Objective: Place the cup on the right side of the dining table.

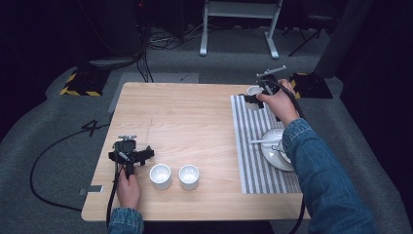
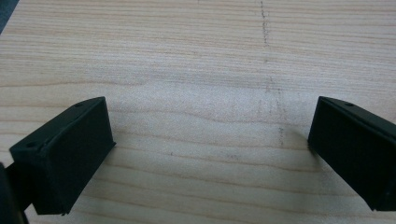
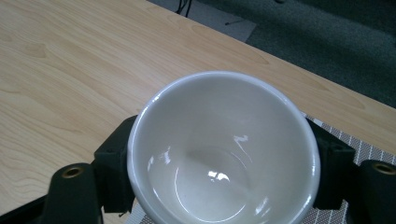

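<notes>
My right gripper (image 1: pixel 253 95) is shut on a white cup (image 1: pixel 254 90) over the far end of the striped grey placemat (image 1: pixel 253 161). In the right gripper view the cup (image 3: pixel 223 149) sits upright and empty between the two black jaws, which press on its sides. My left gripper (image 1: pixel 130 155) rests low over the wood near the table's front left, open; in the left gripper view its jaws stand wide apart with bare tabletop (image 2: pixel 201 93) between them. Two more white cups (image 1: pixel 160 175) (image 1: pixel 189 176) stand side by side just right of the left gripper.
A white plate (image 1: pixel 272 151) with a white spoon (image 1: pixel 263 141) lies on the placemat, partly under the right sleeve. The wooden table (image 1: pixel 185 117) ends at grey carpet on all sides. Cables and a white stand's legs (image 1: pixel 238 29) lie beyond the far edge.
</notes>
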Tool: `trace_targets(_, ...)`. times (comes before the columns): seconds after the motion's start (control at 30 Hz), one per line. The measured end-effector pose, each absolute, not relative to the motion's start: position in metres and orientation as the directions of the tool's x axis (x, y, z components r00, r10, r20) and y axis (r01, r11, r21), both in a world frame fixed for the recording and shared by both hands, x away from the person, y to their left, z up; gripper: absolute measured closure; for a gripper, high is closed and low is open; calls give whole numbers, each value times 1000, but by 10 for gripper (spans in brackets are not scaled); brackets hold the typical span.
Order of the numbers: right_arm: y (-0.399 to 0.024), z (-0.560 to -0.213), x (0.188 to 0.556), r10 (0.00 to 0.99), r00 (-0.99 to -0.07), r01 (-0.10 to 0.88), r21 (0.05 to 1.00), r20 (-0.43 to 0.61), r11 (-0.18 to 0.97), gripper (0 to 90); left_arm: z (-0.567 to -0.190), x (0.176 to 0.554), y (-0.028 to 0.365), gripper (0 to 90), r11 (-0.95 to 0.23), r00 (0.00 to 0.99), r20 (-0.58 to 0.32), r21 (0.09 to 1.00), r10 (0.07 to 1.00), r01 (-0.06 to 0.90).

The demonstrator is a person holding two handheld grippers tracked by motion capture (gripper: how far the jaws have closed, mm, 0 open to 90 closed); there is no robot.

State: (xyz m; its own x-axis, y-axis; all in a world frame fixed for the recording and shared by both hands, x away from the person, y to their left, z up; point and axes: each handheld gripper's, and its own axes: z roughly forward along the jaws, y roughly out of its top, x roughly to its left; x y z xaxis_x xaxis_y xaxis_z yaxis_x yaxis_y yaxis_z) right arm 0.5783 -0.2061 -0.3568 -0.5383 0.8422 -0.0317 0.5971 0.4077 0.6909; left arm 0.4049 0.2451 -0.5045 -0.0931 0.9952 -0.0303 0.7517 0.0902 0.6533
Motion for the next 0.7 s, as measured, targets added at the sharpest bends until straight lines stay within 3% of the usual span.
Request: trace_targets(0.7,-211,-420,594,884,-467,707,585,-36,398,272,-505,405,245,2,90,-93,-31,653,995,752)
